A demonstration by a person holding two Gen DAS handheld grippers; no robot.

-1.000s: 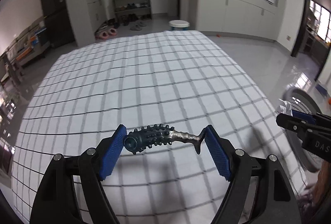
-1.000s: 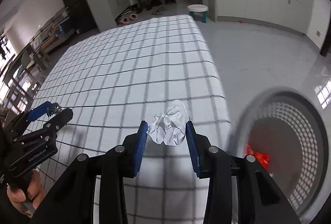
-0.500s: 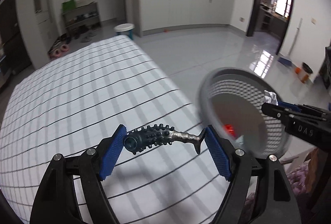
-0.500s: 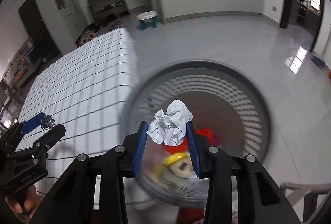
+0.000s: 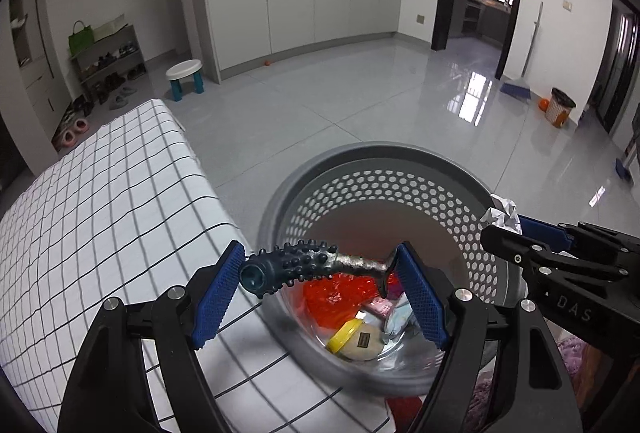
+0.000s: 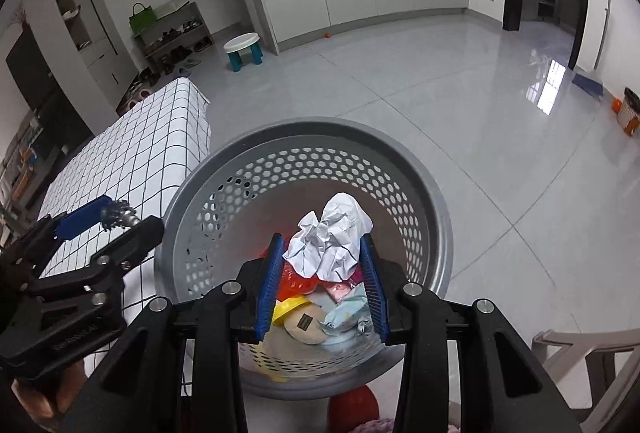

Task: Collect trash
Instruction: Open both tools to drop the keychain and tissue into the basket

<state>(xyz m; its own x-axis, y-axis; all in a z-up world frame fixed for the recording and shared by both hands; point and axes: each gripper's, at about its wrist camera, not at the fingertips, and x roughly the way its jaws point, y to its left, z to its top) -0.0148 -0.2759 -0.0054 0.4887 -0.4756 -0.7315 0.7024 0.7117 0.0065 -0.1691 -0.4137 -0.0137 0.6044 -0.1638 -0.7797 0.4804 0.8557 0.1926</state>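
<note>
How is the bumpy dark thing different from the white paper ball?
The bumpy fish-shaped toy is dark, long and curved; the crumpled paper ball is white and roundish. The toy spans the left gripper with jaws set wide, over the basket's near rim; the paper sits in the right gripper with jaws closer together, over the middle of the grey basket. Both are held above it.

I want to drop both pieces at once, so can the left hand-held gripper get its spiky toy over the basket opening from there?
Probably yes: the left hand-held gripper already holds the spiky toy over the gray basket rim, with nothing between.
</note>
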